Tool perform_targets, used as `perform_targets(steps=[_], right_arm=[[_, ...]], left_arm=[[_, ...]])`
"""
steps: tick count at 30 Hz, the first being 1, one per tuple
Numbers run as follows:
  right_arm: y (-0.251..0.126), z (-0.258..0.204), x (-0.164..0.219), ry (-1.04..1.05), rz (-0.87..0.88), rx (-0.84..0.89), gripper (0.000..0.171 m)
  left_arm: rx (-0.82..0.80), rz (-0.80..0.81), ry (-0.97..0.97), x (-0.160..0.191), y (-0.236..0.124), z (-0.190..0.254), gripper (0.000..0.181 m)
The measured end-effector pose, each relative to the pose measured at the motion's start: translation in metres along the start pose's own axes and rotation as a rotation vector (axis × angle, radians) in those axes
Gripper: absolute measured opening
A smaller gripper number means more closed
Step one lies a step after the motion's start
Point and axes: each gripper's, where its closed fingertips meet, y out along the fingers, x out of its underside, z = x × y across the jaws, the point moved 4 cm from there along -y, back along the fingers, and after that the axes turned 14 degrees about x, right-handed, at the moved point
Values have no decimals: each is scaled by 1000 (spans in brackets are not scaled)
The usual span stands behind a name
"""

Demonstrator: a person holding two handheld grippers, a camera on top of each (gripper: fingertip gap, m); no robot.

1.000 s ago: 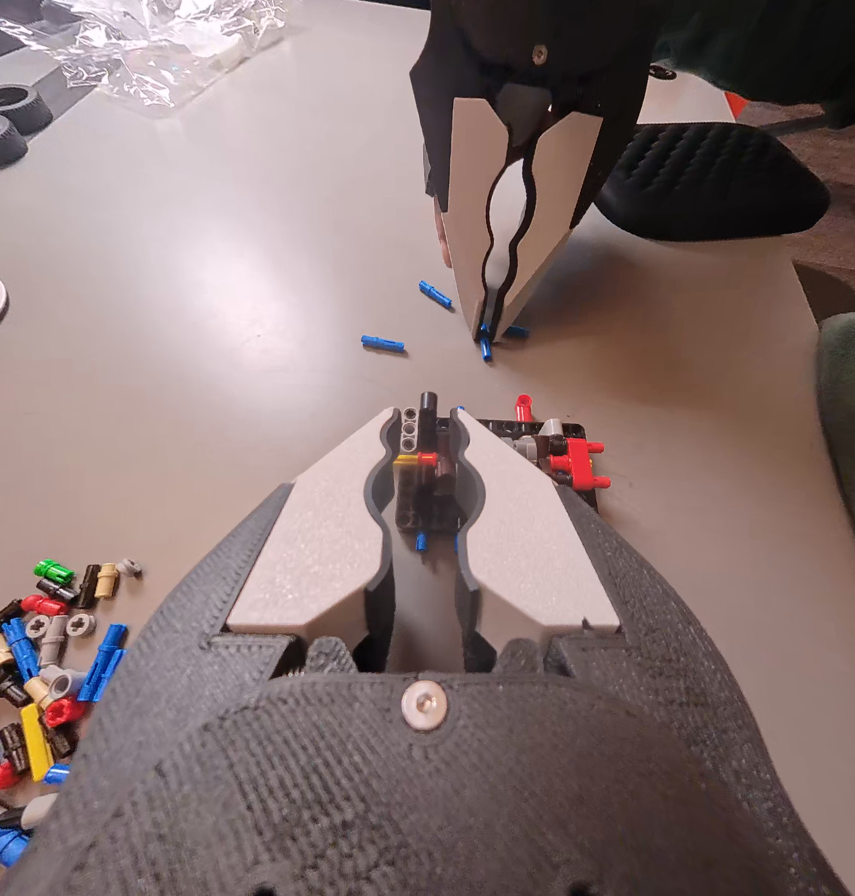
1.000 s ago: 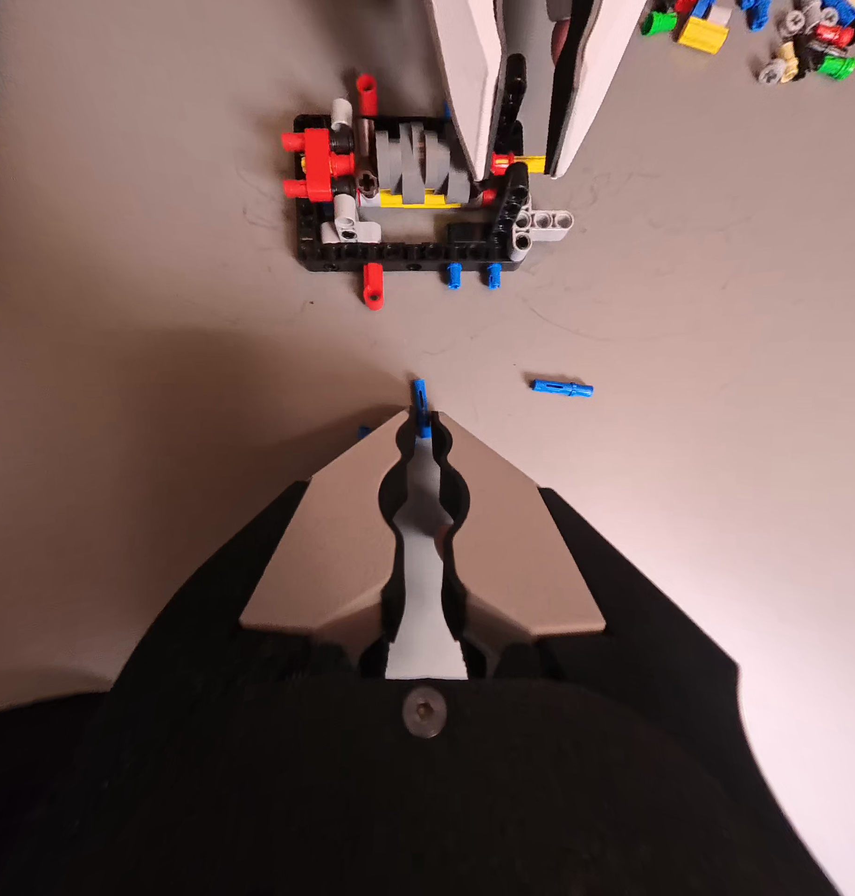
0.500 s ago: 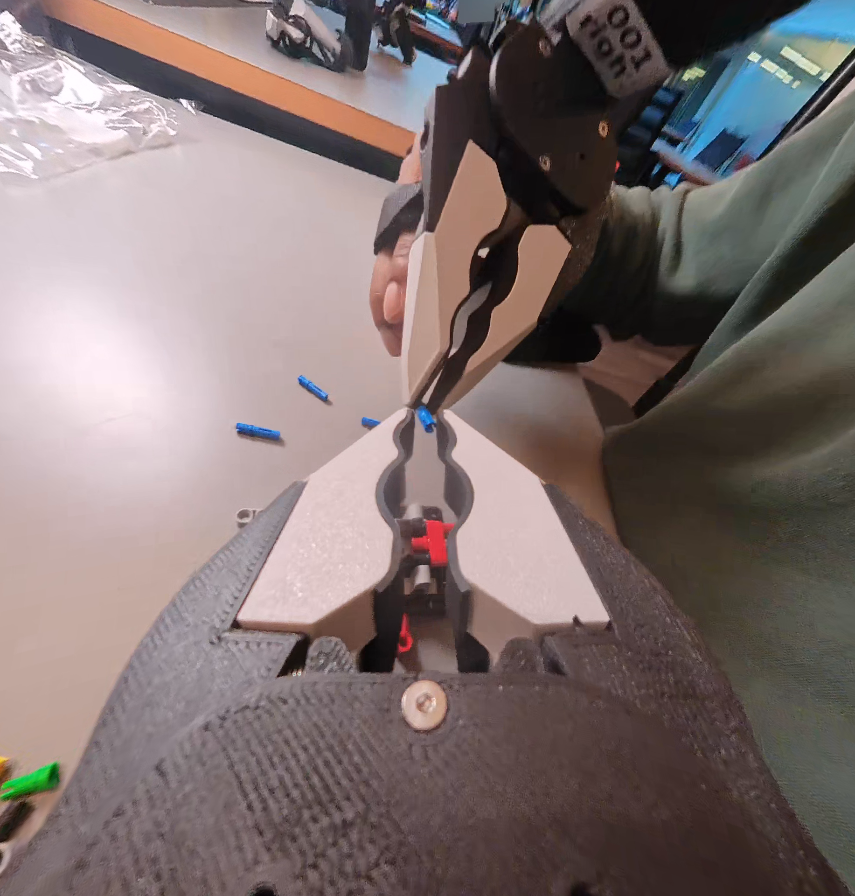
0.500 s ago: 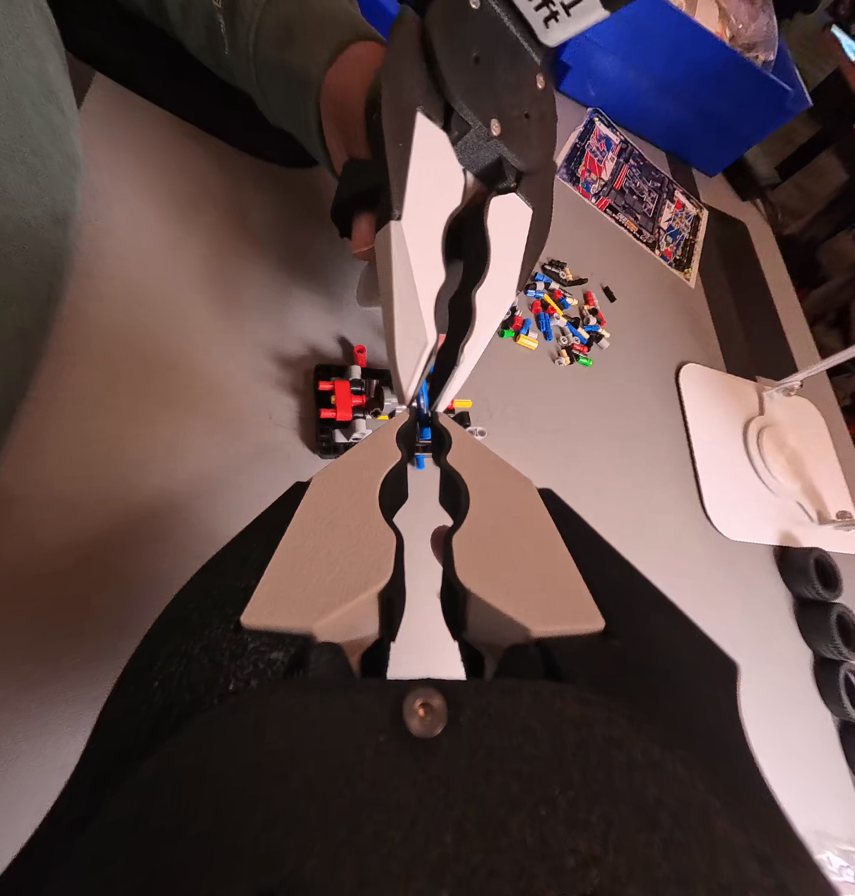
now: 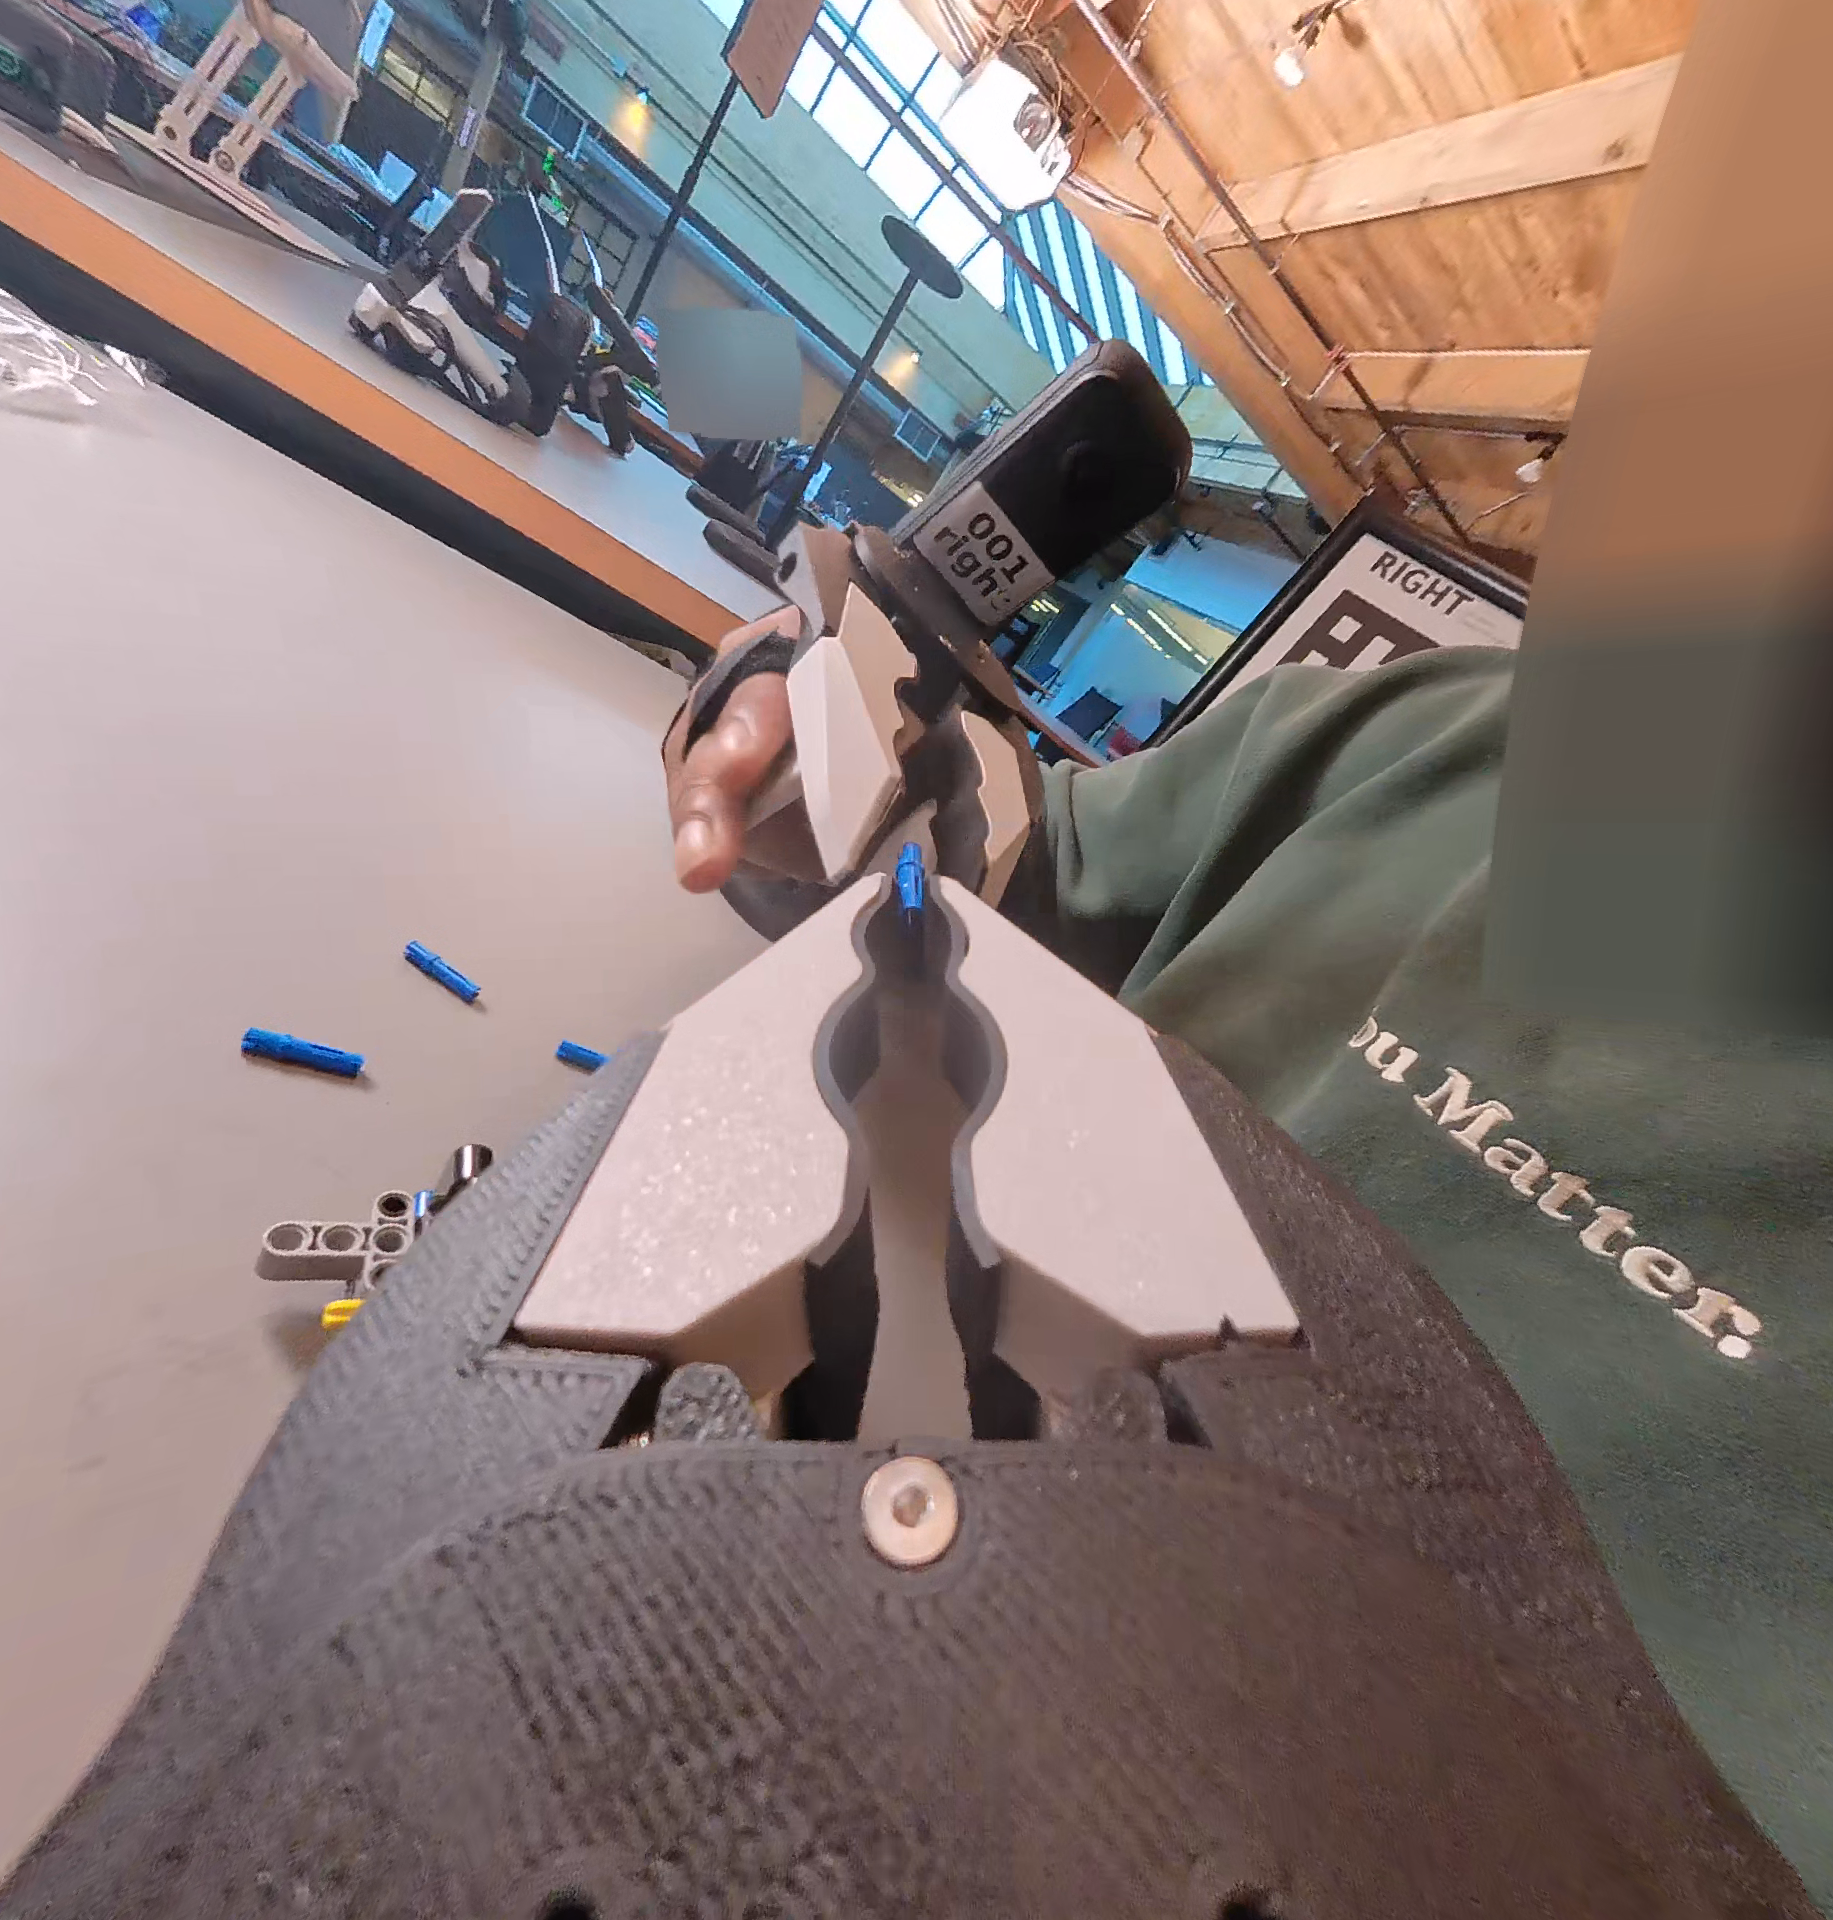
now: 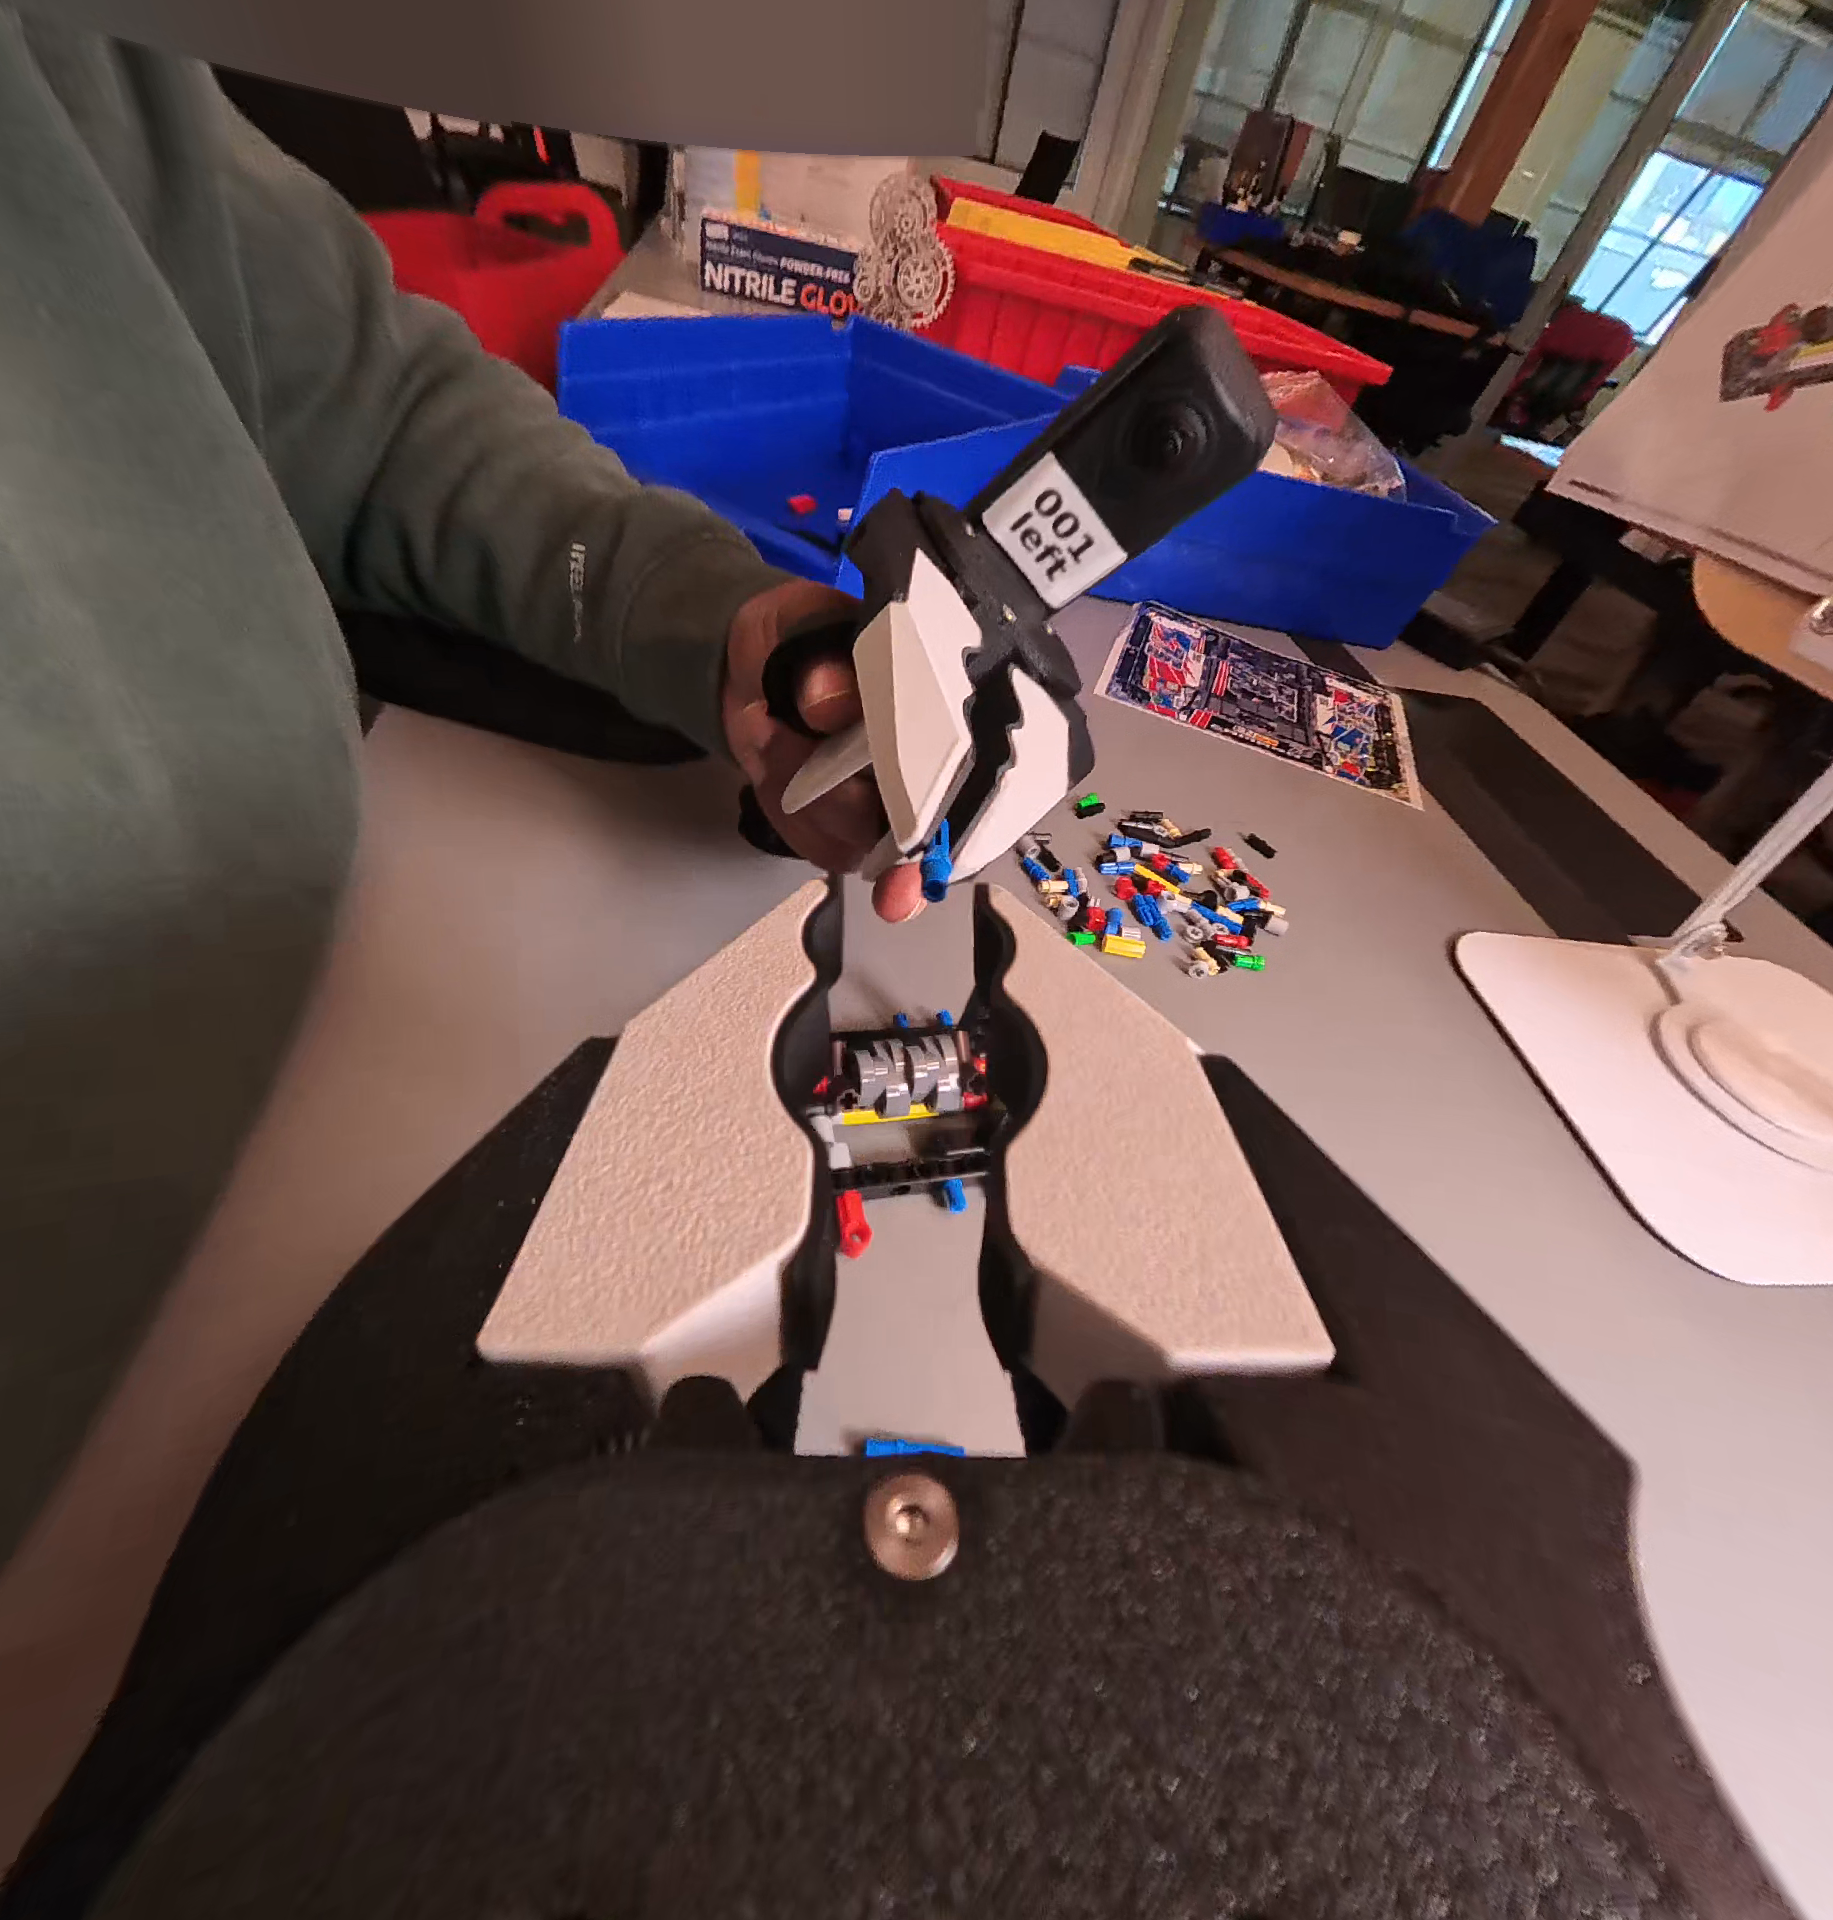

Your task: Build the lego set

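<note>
My left gripper (image 5: 910, 896) is shut on a small blue pin (image 5: 907, 878), held upright at its tips above the table. In the right wrist view the left gripper (image 6: 931, 854) holds the blue pin (image 6: 934, 871) just beyond my right gripper (image 6: 907, 906), which is open and empty. The right gripper (image 5: 917, 821) faces the left one, tip to tip. The black-framed lego assembly (image 6: 907, 1091), with grey gears and a yellow bar, lies on the table below, seen between the right fingers. Its grey beam (image 5: 335, 1242) shows left of the left gripper.
Three loose blue pins (image 5: 302, 1051) lie on the grey table. A pile of small coloured parts (image 6: 1151, 894) lies to the right, with a sticker sheet (image 6: 1255, 696), blue bins (image 6: 1203, 499) and a white stand base (image 6: 1670, 1091). A person's green sleeve (image 6: 424, 499) is on the left. Both grippers' tips are close together, under 4 cm apart.
My left gripper let go of the assembly, rose and took the blue pin from the right gripper. The right gripper lifted from the table and opened.
</note>
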Motion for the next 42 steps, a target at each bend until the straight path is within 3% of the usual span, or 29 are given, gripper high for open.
perform_targets(steps=[4, 7, 30, 42], right_arm=[[1, 5, -1, 20, 36, 49, 22], [0, 5, -3, -15, 76, 76, 4], [-2, -1, -1, -122, 106, 77, 5], [-1, 3, 2, -79, 77, 69, 3]], left_arm=[[38, 41, -46, 0, -1, -2, 2], [72, 74, -79, -1, 0, -3, 3], [120, 66, -149, 5, 2, -7, 2], [89, 77, -161, 4, 0, -10, 3]])
